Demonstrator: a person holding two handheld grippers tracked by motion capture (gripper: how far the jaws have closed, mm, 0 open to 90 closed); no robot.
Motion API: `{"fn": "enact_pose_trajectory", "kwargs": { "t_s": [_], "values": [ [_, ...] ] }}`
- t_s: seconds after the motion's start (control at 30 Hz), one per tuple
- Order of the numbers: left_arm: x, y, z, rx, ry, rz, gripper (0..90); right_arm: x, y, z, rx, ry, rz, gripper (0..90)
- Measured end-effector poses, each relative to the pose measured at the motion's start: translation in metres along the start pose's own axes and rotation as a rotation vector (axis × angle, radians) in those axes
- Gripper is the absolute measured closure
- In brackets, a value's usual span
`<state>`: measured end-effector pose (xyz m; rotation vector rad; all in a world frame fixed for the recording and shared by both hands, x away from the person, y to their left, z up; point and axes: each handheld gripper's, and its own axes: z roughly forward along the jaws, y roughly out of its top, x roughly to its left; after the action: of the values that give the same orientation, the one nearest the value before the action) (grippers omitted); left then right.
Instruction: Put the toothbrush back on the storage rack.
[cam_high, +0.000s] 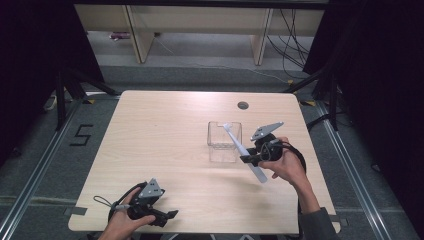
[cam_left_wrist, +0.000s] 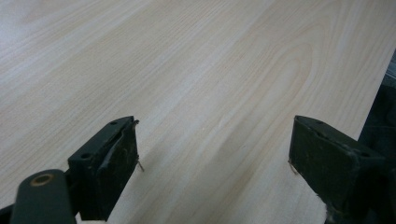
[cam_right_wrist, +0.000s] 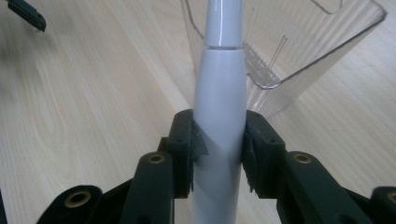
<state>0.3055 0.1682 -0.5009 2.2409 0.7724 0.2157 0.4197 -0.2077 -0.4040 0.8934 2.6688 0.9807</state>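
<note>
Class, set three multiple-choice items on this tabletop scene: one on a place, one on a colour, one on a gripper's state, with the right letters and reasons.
1. Where is the clear plastic container?
A. Table's right half
B. On the floor
C. Near left corner

2. What colour is the electric toothbrush?
A. Red
B. White
C. Green

3. How stands the left gripper?
A. Shut on the toothbrush
B. Open, holding nothing
C. Inside the container

Answers:
1 A, it stands right of centre on the table.
2 B, its body is white.
3 B, its jaws gape over bare wood; the right gripper clamps the toothbrush.
</note>
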Motion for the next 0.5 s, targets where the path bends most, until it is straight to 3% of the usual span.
{"fn": "enact_pose_trajectory", "kwargs": {
  "t_s": [0.03, 0.17, 0.27, 0.3, 0.43, 0.47, 0.5],
  "values": [
    [0.000, 0.000, 0.000, 0.000, 0.000, 0.000, 14.9, -0.003, 0.000, -0.001, -0.012, 0.005, -0.019, 66.7],
    [0.000, 0.000, 0.000, -0.001, -0.001, -0.002, 14.9, -0.008, -0.002, -0.004, -0.059, 0.005, 0.010, 66.7],
    [-0.001, 0.000, 0.000, 0.004, -0.010, -0.001, 14.9, -0.008, -0.002, -0.005, -0.123, 0.005, 0.034, 66.7],
    [-0.001, 0.000, 0.001, 0.001, -0.006, -0.003, 14.9, -0.011, -0.001, -0.007, -0.123, 0.008, 0.010, 66.7],
    [-0.001, 0.000, 0.001, 0.003, -0.007, -0.003, 14.9, -0.009, 0.002, -0.009, -0.164, 0.013, 0.026, 66.7],
    [0.000, 0.000, 0.001, 0.008, -0.003, 0.004, 14.9, -0.010, 0.003, -0.010, -0.177, 0.013, 0.007, 66.7],
    [0.000, 0.000, 0.001, 0.005, -0.002, 0.000, 14.9, -0.008, 0.004, -0.011, -0.188, 0.024, 0.038, 66.7]
  ]
}}
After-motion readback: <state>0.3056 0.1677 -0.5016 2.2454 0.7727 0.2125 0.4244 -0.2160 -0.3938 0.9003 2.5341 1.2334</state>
